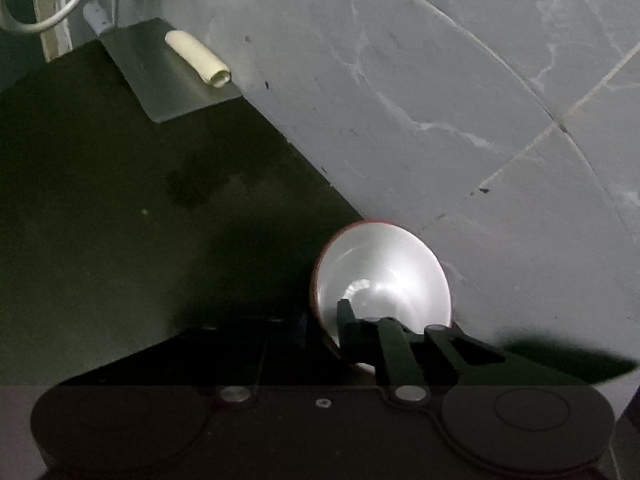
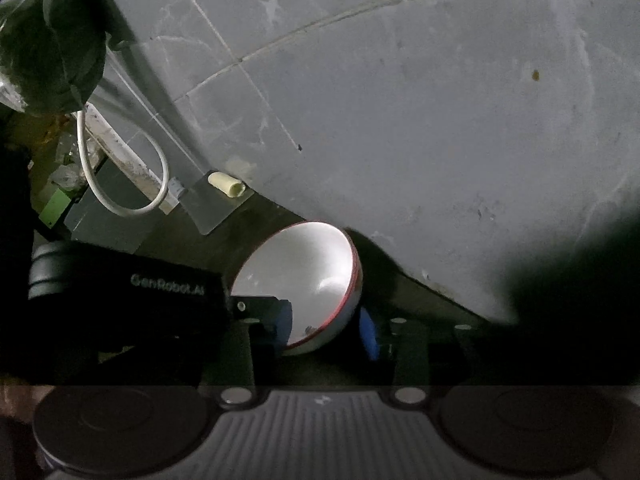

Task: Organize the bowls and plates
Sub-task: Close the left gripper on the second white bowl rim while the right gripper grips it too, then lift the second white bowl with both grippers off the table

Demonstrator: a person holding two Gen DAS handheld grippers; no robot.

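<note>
A white bowl with a red rim (image 1: pixel 384 272) is tipped up on its side where the dark counter (image 1: pixel 120 208) meets the grey tiled wall (image 1: pixel 420 80), its inside facing both cameras. My left gripper (image 1: pixel 324 314) is shut on the bowl's left rim, one black finger (image 1: pixel 345 318) inside and the other hidden in the dark outside. In the right wrist view the bowl (image 2: pixel 304 272) sits between my right gripper's (image 2: pixel 326 328) blue pads (image 2: pixel 285 322), one inside and one against the outer wall, shut on its lower edge. The left gripper (image 2: pixel 236 300) shows as a black body at left.
A cream tube (image 1: pixel 198 58) lies on a thin metal plate (image 1: pixel 172 92) at the wall's foot. A white cable (image 2: pixel 120 192) loops beside a plastic bag with dark contents (image 2: pixel 48 40) and a green item (image 2: pixel 56 204) at far left.
</note>
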